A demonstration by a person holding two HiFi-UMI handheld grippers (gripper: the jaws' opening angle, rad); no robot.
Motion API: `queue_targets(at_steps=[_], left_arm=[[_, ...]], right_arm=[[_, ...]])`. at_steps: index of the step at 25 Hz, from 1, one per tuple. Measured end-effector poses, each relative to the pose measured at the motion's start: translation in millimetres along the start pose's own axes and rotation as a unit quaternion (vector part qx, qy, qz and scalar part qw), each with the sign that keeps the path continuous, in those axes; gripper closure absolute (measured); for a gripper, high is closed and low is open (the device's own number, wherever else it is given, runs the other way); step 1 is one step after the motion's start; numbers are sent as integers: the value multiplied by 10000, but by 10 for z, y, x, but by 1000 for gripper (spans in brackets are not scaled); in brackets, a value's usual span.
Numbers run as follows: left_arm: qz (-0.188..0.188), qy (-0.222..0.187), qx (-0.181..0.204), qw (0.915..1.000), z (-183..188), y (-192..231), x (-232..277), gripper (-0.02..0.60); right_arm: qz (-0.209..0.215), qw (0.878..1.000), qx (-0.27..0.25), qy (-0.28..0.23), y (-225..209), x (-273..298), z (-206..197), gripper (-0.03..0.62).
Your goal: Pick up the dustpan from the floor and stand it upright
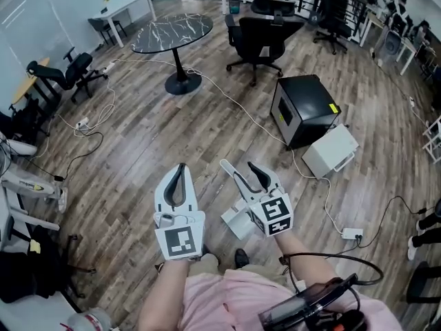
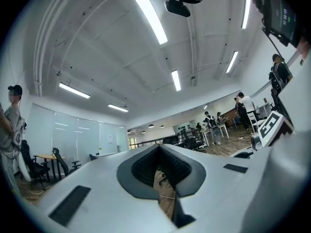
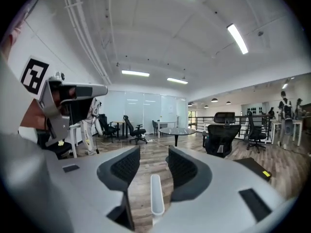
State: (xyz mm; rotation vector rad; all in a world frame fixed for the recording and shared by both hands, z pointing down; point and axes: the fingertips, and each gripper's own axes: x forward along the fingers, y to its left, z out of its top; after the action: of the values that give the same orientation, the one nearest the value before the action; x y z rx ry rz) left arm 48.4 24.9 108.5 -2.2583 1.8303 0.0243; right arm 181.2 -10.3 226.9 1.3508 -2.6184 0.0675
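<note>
While my left gripper sits clenched and empty, my right gripper is released, jaws apart around the white dustpan handle; dustpan upright on wood floor.

Black box and white box sit on wood floor.

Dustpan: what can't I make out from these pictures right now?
Dustpan body: in the head view it is largely covered by the right gripper, so whether it rests on the floor cannot be told.
Handle: in the right gripper view its near end is cut off by the gripper's body. The open jaws flank it, and contact is unclear.
Left gripper view: it shows only the shut left gripper, with no dustpan.
</note>
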Motion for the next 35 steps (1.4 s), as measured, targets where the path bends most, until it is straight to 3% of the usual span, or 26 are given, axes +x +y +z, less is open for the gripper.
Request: queue_targets(at_steps=[6, 12, 17, 35], left_arm=[[125, -296, -75, 9995, 452, -80, 116, 572], [126, -464, -118, 9988, 714, -181, 143, 572], [128, -500, -149, 9986, 793, -209, 147, 572], [44, -590, -155, 9981, 857, -242, -15, 572]], right_arm=[[12, 9980, -166, -615, -40, -165, 811, 445], [-80, 9951, -263, -949, -45, -321, 1157, 504], [-237, 9935, -388, -1043, -68, -384, 1265, 592], [-388, 9916, -574, -1094, -13, -515, 1268, 594]])
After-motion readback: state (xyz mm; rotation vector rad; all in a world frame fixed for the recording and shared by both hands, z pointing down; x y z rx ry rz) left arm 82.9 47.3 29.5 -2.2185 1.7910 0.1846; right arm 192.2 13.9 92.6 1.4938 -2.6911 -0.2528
